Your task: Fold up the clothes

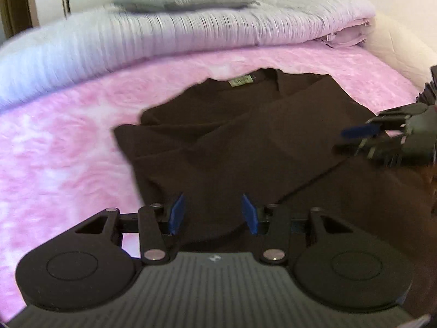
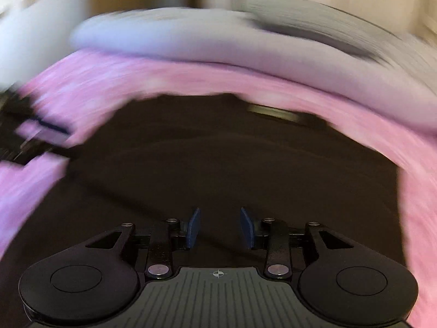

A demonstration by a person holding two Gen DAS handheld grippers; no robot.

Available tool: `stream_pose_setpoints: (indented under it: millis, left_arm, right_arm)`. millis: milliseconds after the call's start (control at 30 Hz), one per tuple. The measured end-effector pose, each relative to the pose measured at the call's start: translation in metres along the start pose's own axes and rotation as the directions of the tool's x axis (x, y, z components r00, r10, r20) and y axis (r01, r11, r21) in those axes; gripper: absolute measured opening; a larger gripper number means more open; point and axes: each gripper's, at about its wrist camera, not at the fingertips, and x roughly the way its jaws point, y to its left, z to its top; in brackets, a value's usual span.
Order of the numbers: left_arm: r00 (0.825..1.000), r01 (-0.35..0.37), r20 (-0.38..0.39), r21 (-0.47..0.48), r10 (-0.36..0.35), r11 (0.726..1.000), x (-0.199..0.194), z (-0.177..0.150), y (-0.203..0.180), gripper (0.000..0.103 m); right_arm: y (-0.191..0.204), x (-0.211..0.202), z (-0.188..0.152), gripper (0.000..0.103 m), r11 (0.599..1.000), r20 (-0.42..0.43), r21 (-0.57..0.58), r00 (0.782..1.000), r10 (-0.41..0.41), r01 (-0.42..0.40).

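A dark brown shirt [image 1: 232, 136] lies on the pink bed cover [image 1: 68, 142], collar and green neck label [image 1: 240, 81] at the far end, with one side folded diagonally across the body. My left gripper [image 1: 214, 214] hovers open over the shirt's near left edge, nothing between its blue pads. My right gripper [image 1: 352, 139] shows at the right of the left wrist view, over the shirt's right side, its jaws apart. In the blurred right wrist view the right gripper [image 2: 220, 228] is open above the shirt [image 2: 218, 164], and the left gripper [image 2: 35, 136] appears at far left.
A folded pale lilac duvet [image 1: 164, 35] with a grey pillow [image 1: 180, 0] on it runs along the far side of the bed. A cream wall [image 1: 404, 5] bounds the bed at right. Pink cover [image 2: 21, 191] lies bare on both sides of the shirt.
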Motion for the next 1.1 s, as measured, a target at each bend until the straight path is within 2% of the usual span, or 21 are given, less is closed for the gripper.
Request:
stream_pose_setpoints:
  millis: [67,133,233,333,467,600,667,767,833,900,1000,1100]
  left_arm:
    - [0.998,-0.007,-0.055,-0.028,0.005,1.000,0.018,0.000,0.007,0.040]
    - [0.995,-0.018,-0.102,-0.052,0.013,0.998,0.032,-0.001,0.014,0.039]
    - [0.995,-0.007,-0.097,-0.087,-0.002,0.996,0.031,-0.005,0.020,0.040]
    - [0.995,-0.030,-0.100,-0.089,0.021,0.996,0.022,-0.007,0.018,0.038]
    - [0.992,-0.086,-0.098,-0.085,0.077,0.993,-0.006,-0.013,0.008,0.043]
    - [0.992,-0.079,-0.103,-0.039,0.074,0.996,-0.046,-0.032,-0.013,0.046]
    - [0.992,-0.063,-0.111,0.026,0.065,0.998,-0.064,-0.047,-0.032,0.050]
    - [0.989,-0.027,-0.143,0.126,0.045,0.992,-0.090,-0.077,-0.066,0.056]
    - [0.986,0.025,-0.166,0.200,0.009,0.980,-0.110,-0.100,-0.091,0.059]
    - [0.984,0.065,-0.178,0.275,-0.016,0.959,-0.131,-0.123,-0.117,0.062]
    - [0.982,0.096,-0.187,0.349,-0.031,0.932,-0.158,-0.153,-0.153,0.066]
    - [0.981,0.089,-0.196,0.402,-0.009,0.911,-0.174,-0.182,-0.188,0.066]
  right_arm:
    - [-0.037,-0.003,-0.001,0.036,0.995,-0.009,0.088,0.999,-0.049,0.050]
    - [-0.085,0.003,-0.008,0.036,0.971,-0.068,0.220,0.995,-0.076,0.089]
    - [-0.131,0.000,-0.021,0.035,0.944,-0.110,0.313,0.991,-0.074,0.105]
    - [-0.143,-0.020,-0.027,0.033,0.948,-0.124,0.291,0.988,-0.097,0.129]
    - [-0.143,-0.061,-0.042,0.033,0.941,-0.150,0.299,0.982,-0.116,0.157]
    - [-0.131,-0.113,-0.063,0.034,0.948,-0.164,0.278,0.980,-0.113,0.156]
    - [-0.115,-0.144,-0.075,0.034,0.964,-0.165,0.223,0.981,-0.105,0.141]
    - [-0.086,-0.188,-0.096,0.036,0.989,-0.184,0.067,0.976,-0.118,0.132]
    - [-0.064,-0.213,-0.115,0.037,0.991,-0.217,-0.065,0.968,-0.129,0.117]
    - [-0.044,-0.232,-0.138,0.042,0.976,-0.260,-0.204,0.957,-0.131,0.078]
    - [-0.016,-0.256,-0.179,0.046,0.913,-0.333,-0.406,0.936,-0.117,-0.030]
    - [0.006,-0.267,-0.220,0.048,0.795,-0.384,-0.580,0.920,-0.076,-0.177]
